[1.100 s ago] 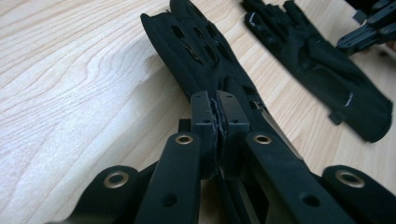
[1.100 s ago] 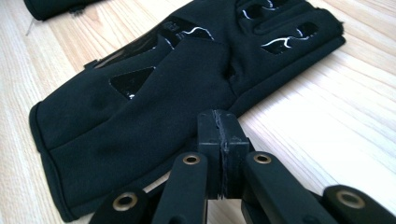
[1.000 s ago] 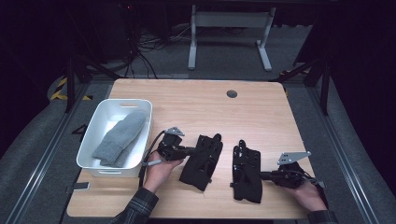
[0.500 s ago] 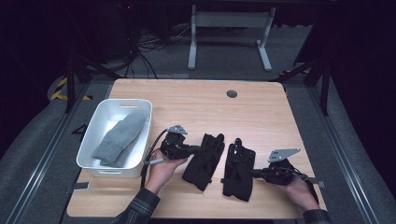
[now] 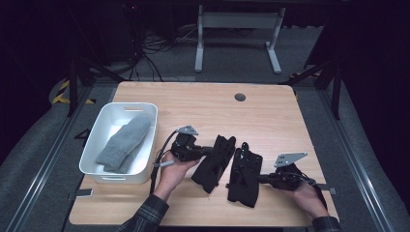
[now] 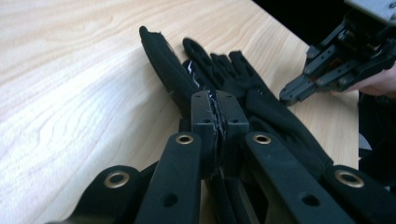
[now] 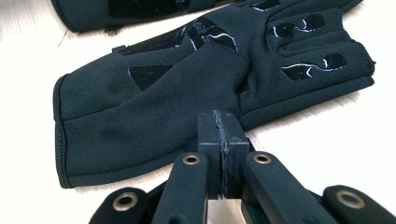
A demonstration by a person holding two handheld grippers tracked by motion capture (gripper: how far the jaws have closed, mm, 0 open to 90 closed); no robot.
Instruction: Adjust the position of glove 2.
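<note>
Across the table (image 5: 203,104): wide bare wood toward twelve o'clock, scant margin at six under both hands. At nine o'clock, white bin (image 5: 96,166) with grey mitten (image 5: 123,142) inside, close to the left hand. At centre, right glove (image 5: 244,176), drawn toward nine o'clock within the last second, now just beside left glove (image 5: 212,162); probably close to paired. Left gripper (image 5: 209,151) and right gripper (image 5: 261,179): jaws pressed together, tips at glove edges; pinched fabric impossible to confirm.

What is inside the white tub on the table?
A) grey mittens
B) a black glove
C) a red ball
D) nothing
A: in the high view, grey mittens lie inside the white tub, while both black gloves lie out on the wooden table.
</note>
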